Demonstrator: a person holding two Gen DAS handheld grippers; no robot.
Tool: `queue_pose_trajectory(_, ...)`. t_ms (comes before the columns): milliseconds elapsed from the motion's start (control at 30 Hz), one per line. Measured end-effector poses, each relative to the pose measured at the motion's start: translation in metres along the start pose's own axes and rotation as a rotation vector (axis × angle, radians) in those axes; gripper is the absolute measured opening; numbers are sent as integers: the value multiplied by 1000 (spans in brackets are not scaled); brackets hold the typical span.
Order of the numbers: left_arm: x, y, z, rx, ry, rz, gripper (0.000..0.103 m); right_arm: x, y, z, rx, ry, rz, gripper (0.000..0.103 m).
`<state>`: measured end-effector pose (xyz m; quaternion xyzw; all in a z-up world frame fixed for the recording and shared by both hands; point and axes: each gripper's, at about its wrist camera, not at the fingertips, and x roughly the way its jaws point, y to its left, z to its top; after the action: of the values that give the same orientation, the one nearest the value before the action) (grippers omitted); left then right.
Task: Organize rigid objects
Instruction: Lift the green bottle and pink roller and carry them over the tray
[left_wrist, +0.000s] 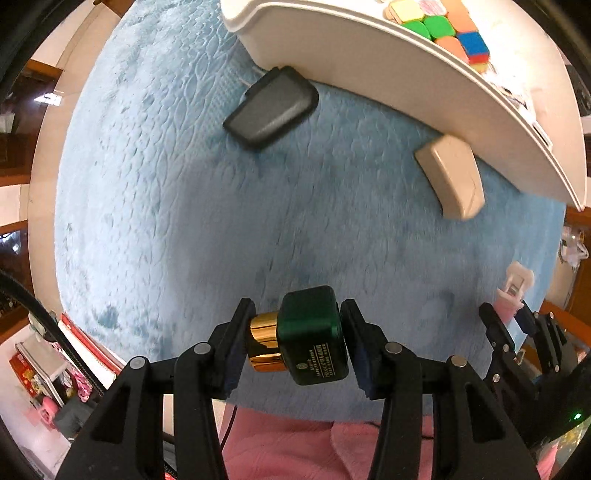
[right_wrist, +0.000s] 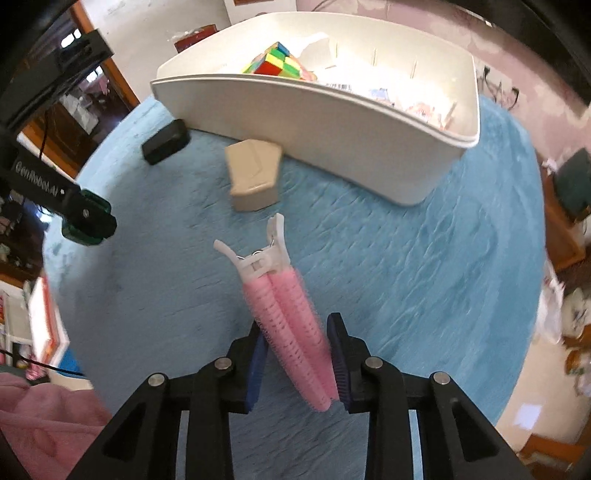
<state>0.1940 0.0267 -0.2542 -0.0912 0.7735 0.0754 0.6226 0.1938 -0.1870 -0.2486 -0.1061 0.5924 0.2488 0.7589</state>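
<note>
Green, gold-capped bottle (left_wrist: 308, 334) sits pinched in the left gripper (left_wrist: 297, 341) above the blue rug (left_wrist: 184, 206); only the right wrist view shows the right gripper (right_wrist: 297, 360) clamped on a pink hair clip (right_wrist: 286, 317), and papers inside the white bin (right_wrist: 332, 129)

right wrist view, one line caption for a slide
Right claw shut on a pink hair clip above the blue rug, white bin ahead.

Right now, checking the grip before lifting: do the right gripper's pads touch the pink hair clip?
Touching. The right wrist view shows the right gripper with both blue pads pressed against the pink hair clip.
</note>
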Motion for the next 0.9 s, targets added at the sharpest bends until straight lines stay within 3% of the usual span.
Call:
queue_pose_trajectory(333, -16, 15, -43, 63, -14, 29, 51, -23, 18, 3, 38, -31, -2, 32)
queue_pose_trajectory(700, -62, 49, -23, 106, -103, 59, 51, -57, 41, 36, 79, -149, 11, 32)
queue_pose_trajectory(900, -98, 45, 12, 143, -177, 60, 51, -73, 54, 72, 103, -236, 21, 32)
